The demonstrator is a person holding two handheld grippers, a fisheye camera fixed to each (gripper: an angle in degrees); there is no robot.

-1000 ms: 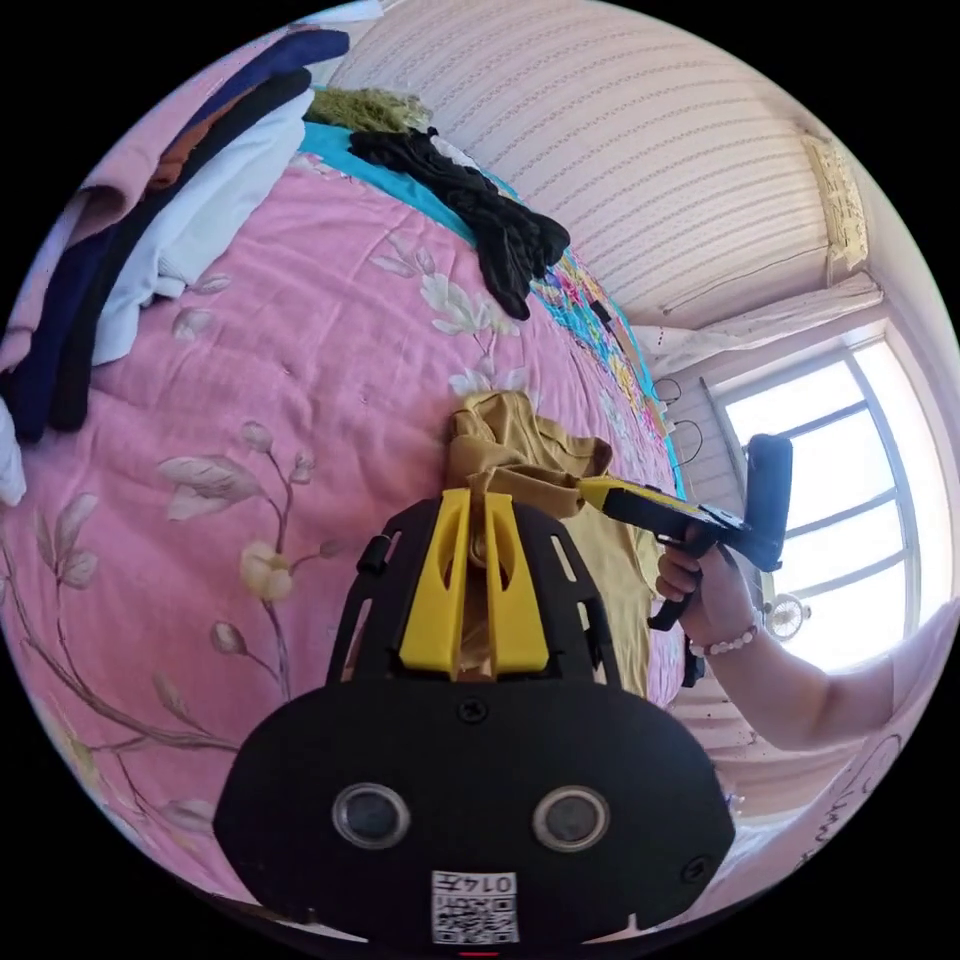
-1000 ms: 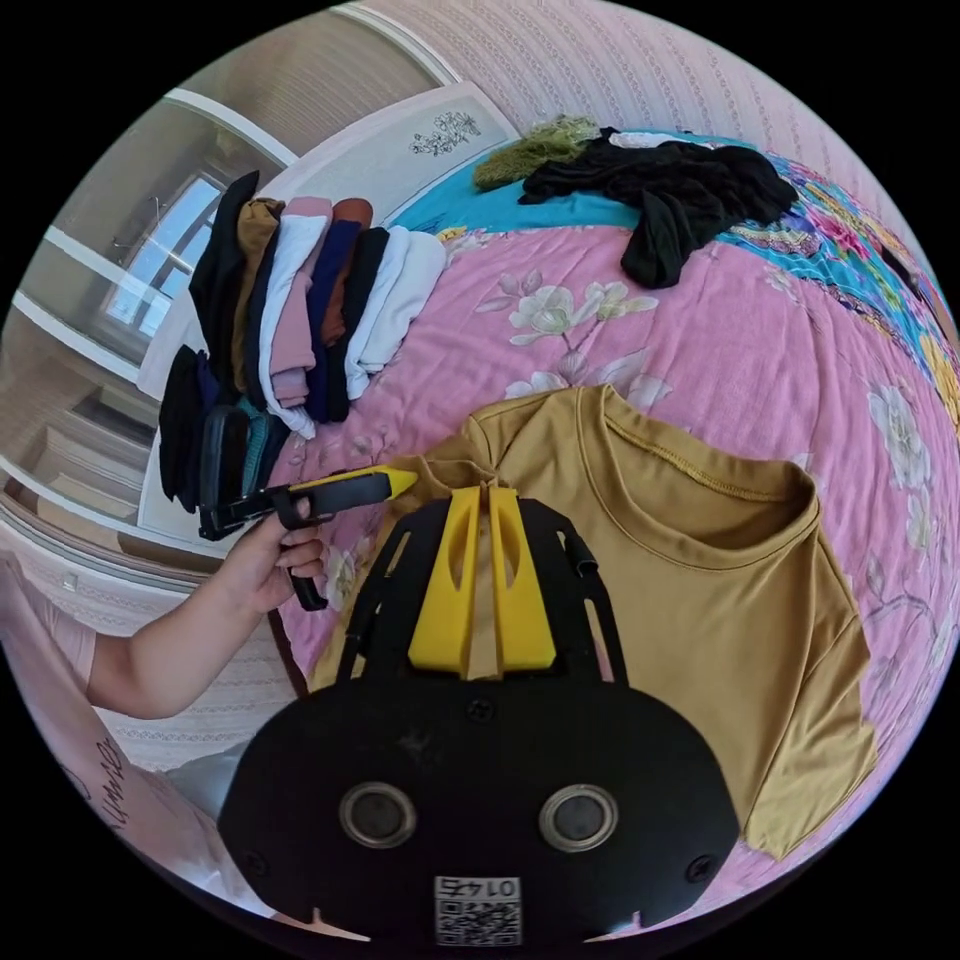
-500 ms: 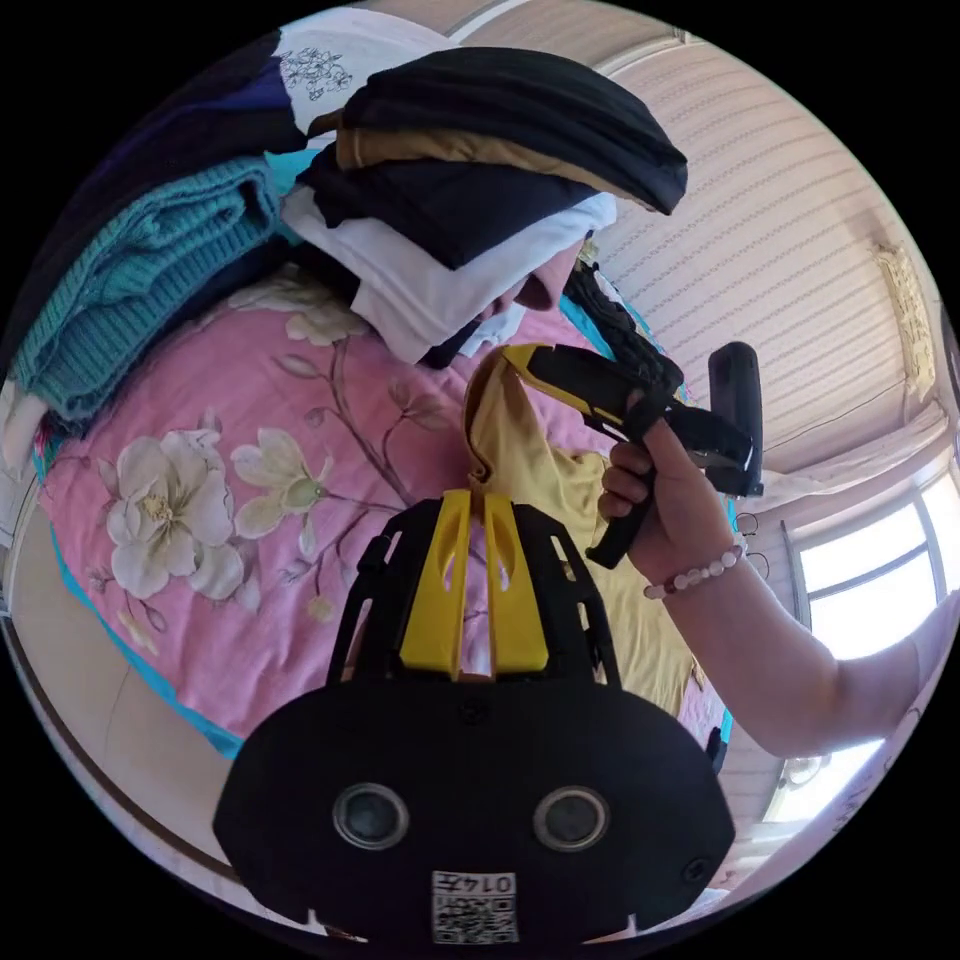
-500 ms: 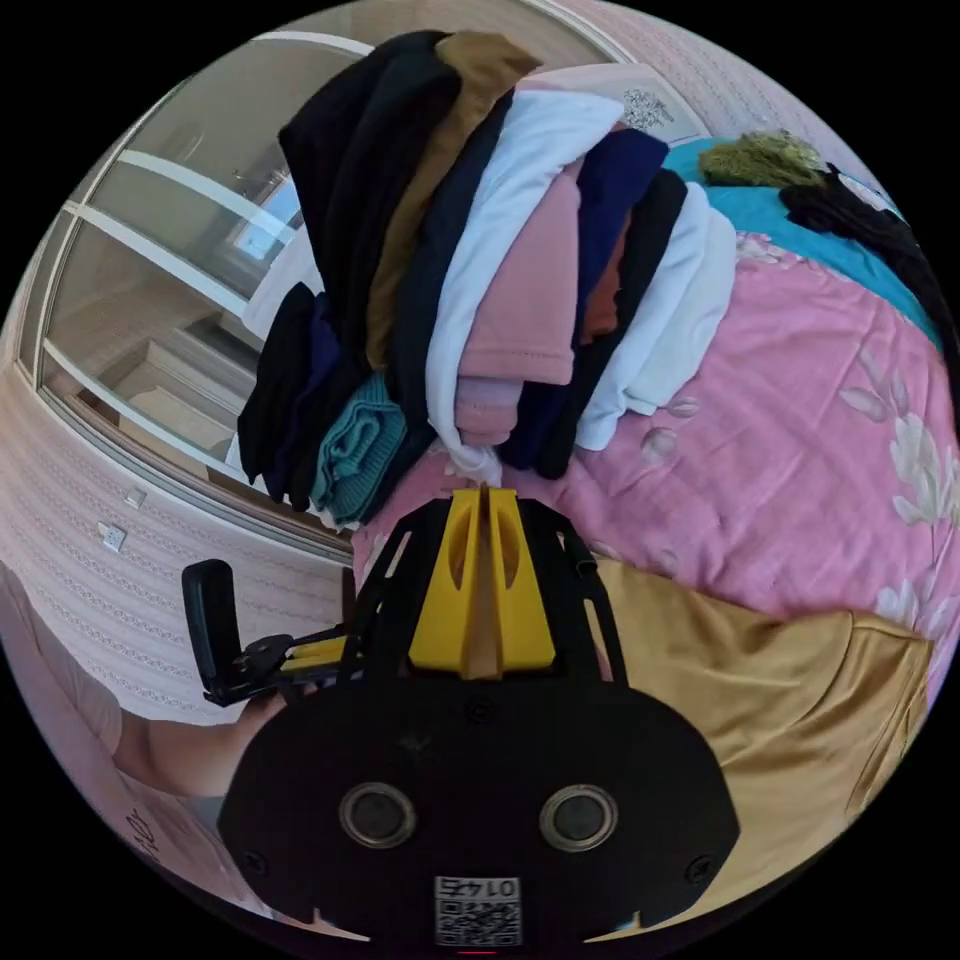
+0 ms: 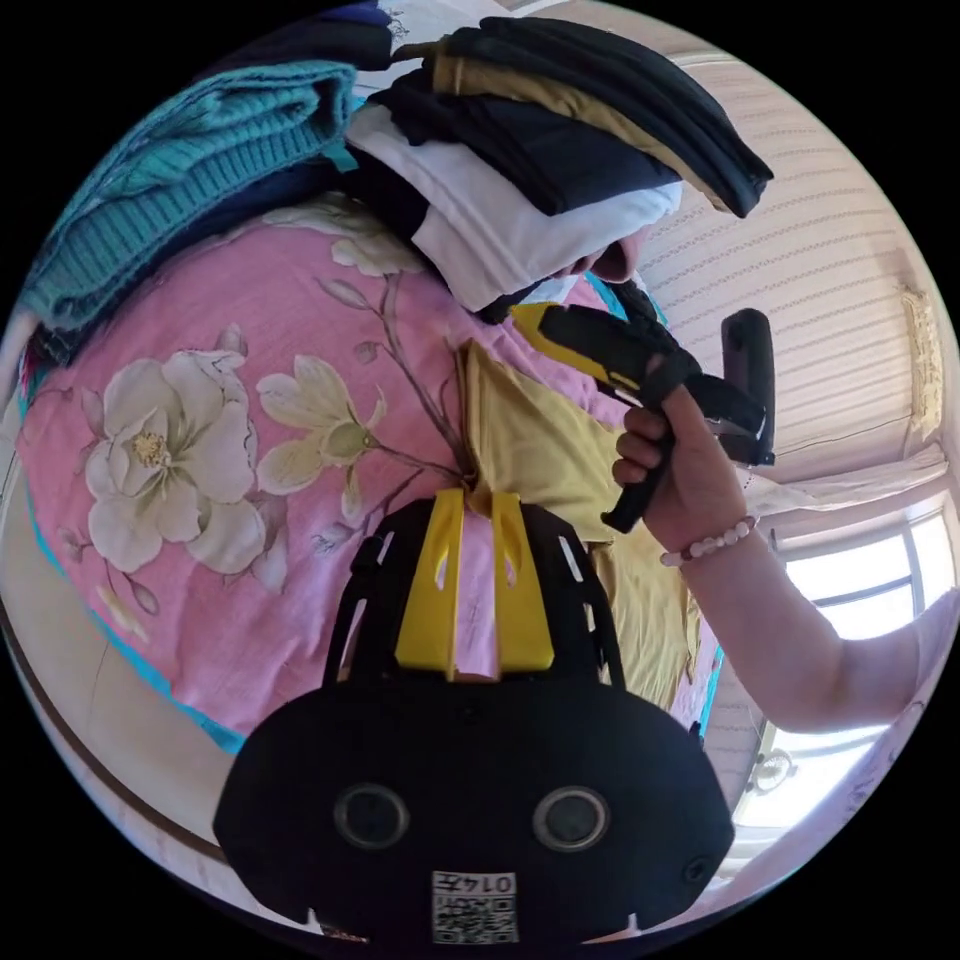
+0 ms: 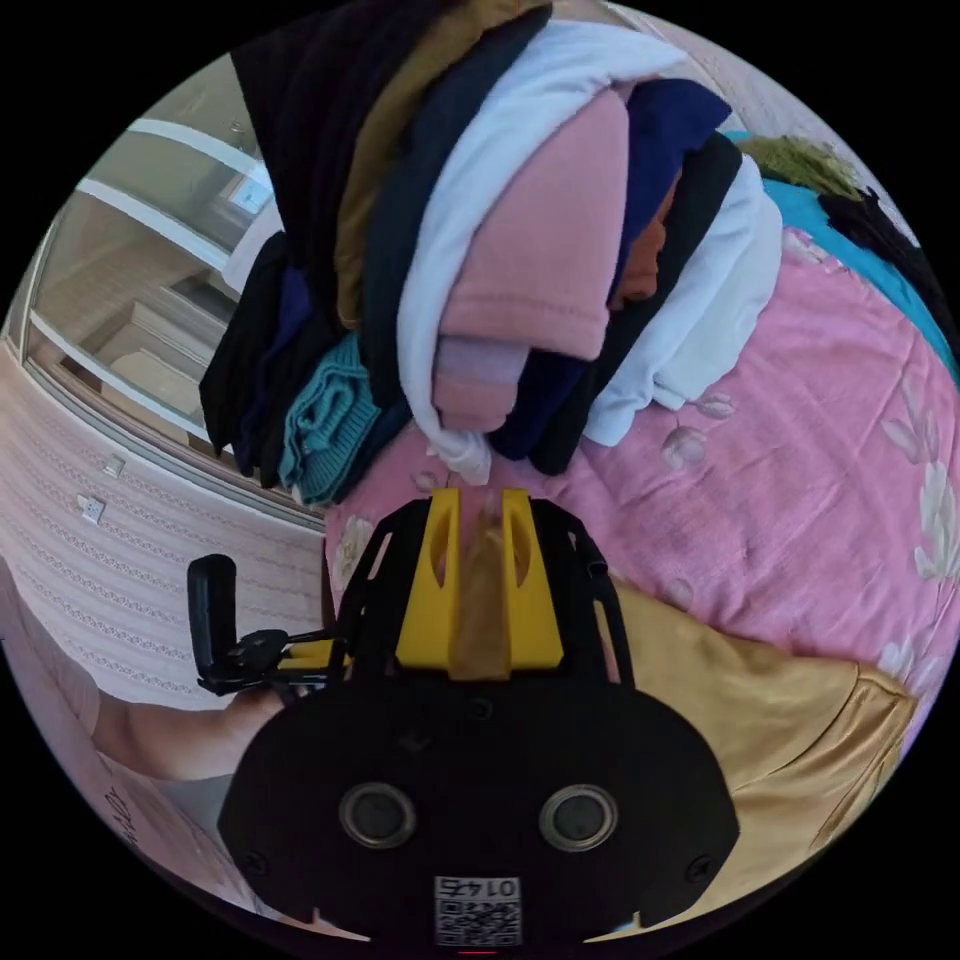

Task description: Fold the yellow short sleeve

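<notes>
The bed, under a pink flowered cover, carries everything; its edge runs close along the near side in the left gripper view, so open room lies inward, across the cover. A tall stack of folded clothes stands just beyond both tongs and hems in that side. The yellow short sleeve lies spread on the cover between stack and bed edge, showing again in the right gripper view. It looks thin, light and limp, likely to sag and slide, so hems and corners are the sensible hold. The left tongs stand slightly apart, pink cover showing between them, their tips at the shirt's corner. The right tongs stand apart with yellow cloth lying loose between them.
</notes>
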